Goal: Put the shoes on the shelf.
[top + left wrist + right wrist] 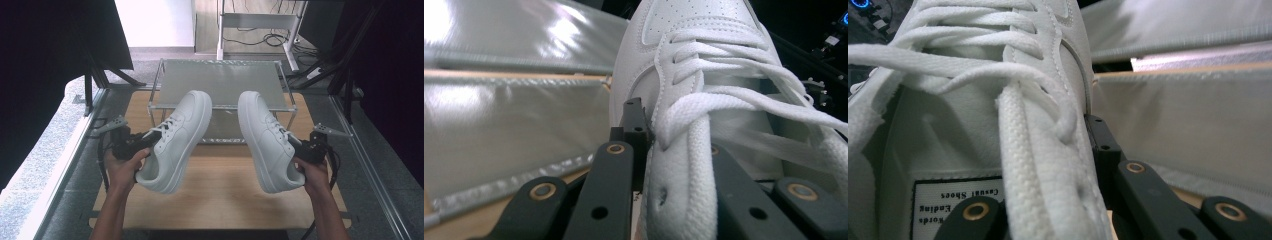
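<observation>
Two white lace-up sneakers hang in the air above the wooden tabletop (220, 195). My left gripper (145, 141) is shut on the side wall of the left sneaker (177, 137), one jaw outside and one inside the opening. In the left gripper view that sneaker (684, 165) sits between the black jaws, laces spread above. My right gripper (296, 143) is shut on the side wall of the right sneaker (267, 137). The right gripper view has this sneaker (1043, 165) pinched at its collar, with a printed label on the tongue. Both toes point away, toward the rack.
A low wire-frame rack with a grey shelf (222, 82) stands at the far end of the table, just beyond the toes. A white desk frame and cables (260, 30) are on the floor behind. Dark stands flank both sides.
</observation>
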